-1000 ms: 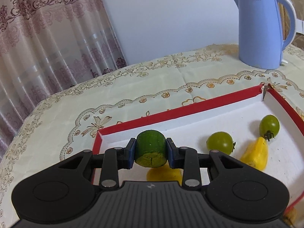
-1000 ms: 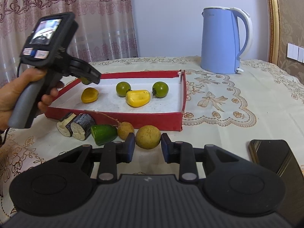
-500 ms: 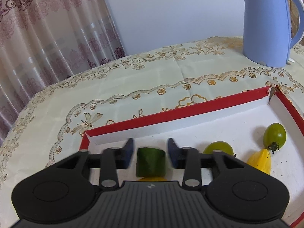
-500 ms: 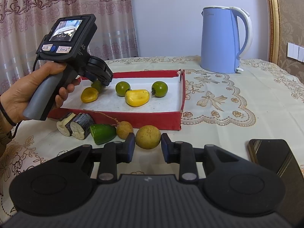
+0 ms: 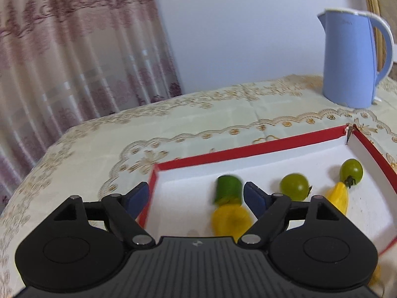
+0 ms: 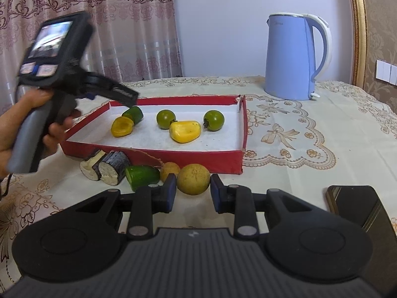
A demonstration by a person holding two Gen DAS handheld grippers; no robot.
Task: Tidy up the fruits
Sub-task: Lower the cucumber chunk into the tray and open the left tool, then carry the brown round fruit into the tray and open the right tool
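inside red tray (image 6: 244, 134): five pieces placed; left hand-held gripper (image 5: 196, 196) jaws opening, green chunk (image 5: 228, 190) released; right hand-held gripper (image 6: 193, 192) clenched empty; five pieces wait at tray's 6 o'clock on tabletop (image 6: 297, 164).

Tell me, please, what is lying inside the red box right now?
Inside the red box: a green cucumber piece, two yellow pieces and two green tomatoes. The far-left corner is covered.

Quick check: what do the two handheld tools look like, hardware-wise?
Both are matte black with ribbed tops, round side discs and silver pivot pins; fingers carry blue pads. The left tool also shows a grey pistol handle, a rear screen and a thin dark cable. No sleeve shows.
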